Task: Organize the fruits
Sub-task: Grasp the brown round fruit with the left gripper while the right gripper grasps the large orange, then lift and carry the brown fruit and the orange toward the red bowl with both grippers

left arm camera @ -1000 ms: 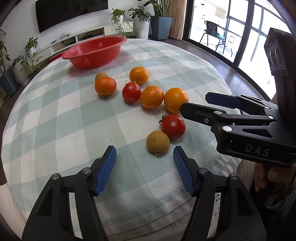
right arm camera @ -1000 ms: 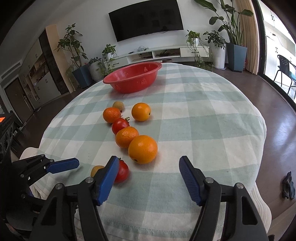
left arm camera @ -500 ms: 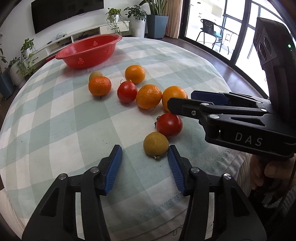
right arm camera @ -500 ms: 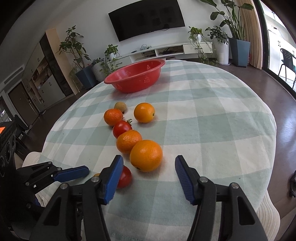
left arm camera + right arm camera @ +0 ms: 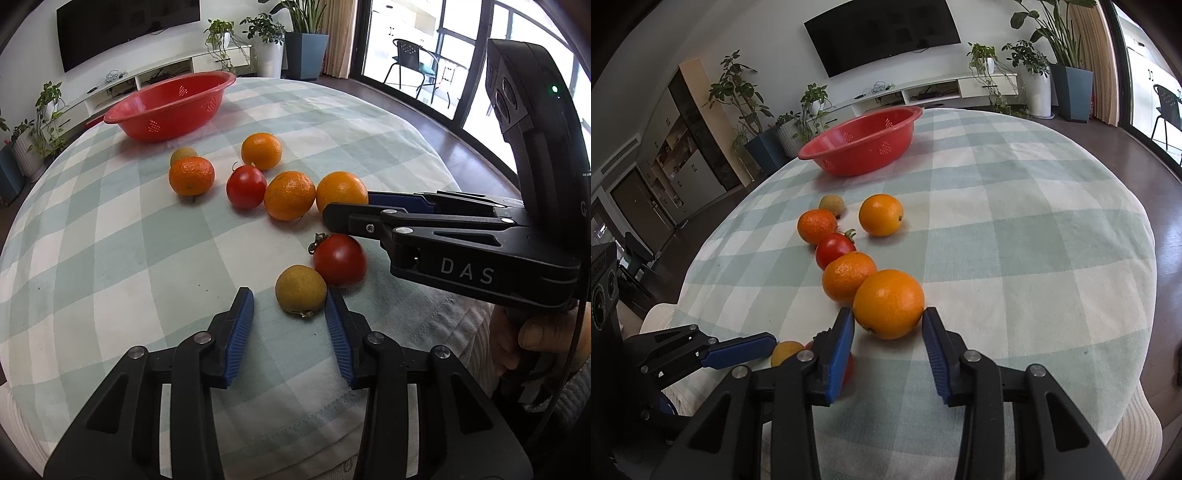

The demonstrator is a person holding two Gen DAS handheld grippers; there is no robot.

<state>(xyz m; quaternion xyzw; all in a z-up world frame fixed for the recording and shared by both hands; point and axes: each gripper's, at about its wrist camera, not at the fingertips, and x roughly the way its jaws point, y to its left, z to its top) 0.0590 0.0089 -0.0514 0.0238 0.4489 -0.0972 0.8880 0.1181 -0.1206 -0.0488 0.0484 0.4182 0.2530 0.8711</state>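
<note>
Our left claw (image 5: 289,314) half-open around yellow fruit (image 5: 301,290), right pad touching; our right claw (image 5: 888,332) straddles orange (image 5: 888,303), pads touching, grip unclear.

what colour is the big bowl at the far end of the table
Red, with small perforated patches: the bowl shows best in the right wrist view.

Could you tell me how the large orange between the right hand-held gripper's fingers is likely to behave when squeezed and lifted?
The large orange is round, so it probably rolls if nudged off-centre. Its glossy peel may slip between the right hand-held gripper pads. It touches a neighbouring orange, which might shift too.
</note>
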